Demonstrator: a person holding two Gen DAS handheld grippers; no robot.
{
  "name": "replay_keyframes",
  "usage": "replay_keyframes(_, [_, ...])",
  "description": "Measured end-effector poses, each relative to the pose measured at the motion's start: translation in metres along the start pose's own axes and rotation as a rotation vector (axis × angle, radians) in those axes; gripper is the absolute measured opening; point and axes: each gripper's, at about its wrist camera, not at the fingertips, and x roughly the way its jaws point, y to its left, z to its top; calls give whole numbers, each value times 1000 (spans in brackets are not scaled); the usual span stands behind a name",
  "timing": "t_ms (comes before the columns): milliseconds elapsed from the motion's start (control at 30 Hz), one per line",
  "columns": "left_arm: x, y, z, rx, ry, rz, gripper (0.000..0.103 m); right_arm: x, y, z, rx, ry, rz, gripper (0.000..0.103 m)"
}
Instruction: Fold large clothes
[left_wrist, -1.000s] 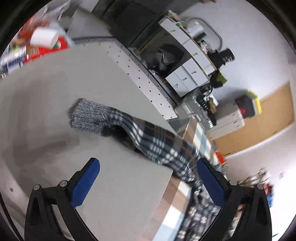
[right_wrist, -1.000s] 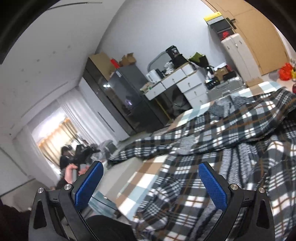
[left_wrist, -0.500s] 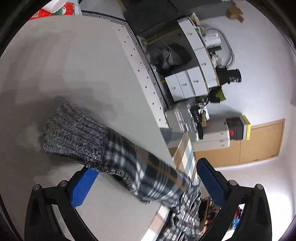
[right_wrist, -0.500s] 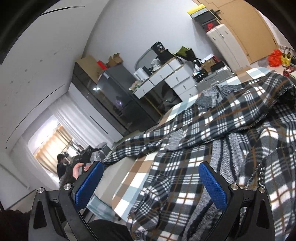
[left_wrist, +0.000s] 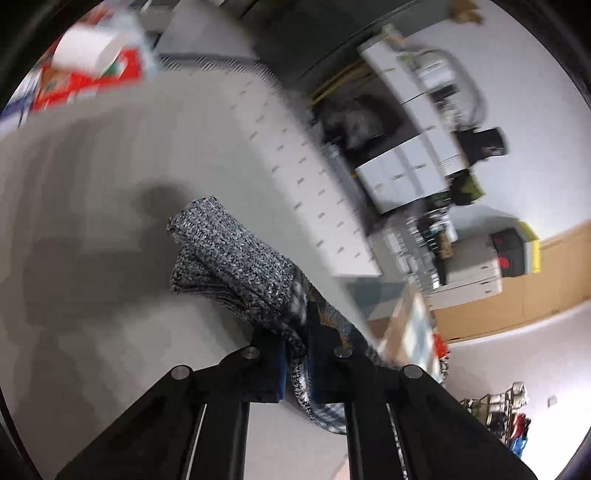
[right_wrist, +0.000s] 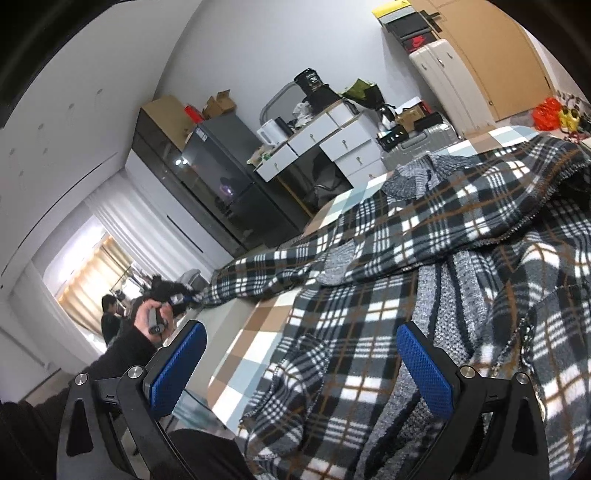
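Tongs: left tongs (left_wrist: 295, 354) pinch the sleeve cuff (left_wrist: 236, 254) over the table (left_wrist: 92, 184), ready to fold; right tongs (right_wrist: 299, 365) spread, empty, above the plaid garment (right_wrist: 388, 258).

Bare grey table (left_wrist: 110, 184) around the sleeve (left_wrist: 236, 258), red boxes (left_wrist: 85, 77) at its far edge

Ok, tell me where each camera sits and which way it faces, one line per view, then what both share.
Left wrist: rides on the left tongs, looking down across the grey table; its tongs are shut on the knit cuff.
Right wrist: rides on the right tongs, open, looking over the plaid garment into the room; a hand and dark sleeve show.
Shared: the garment and the white drawers.
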Motion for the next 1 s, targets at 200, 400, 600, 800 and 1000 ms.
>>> replay_keyframes(200, [-87,-58,2,160,-198,-167,3,1,8,-2,-16,11,23,103])
replay_keyframes(400, [-148,-156,-49,438,-261,-316,2,-12,14,1,-17,-29,50,103])
replay_keyframes(600, [-172,-255,-131,680,-182,-427,2,-38,8,8,-4,-99,77,103])
replay_keyframes(800, [-152,-329,-224,862,-75,-413,2,-66,-5,18,35,-168,108,103])
replay_keyframes(1000, [-102,-369,-305,983,104,-411,2,-94,-13,26,39,-252,83,103])
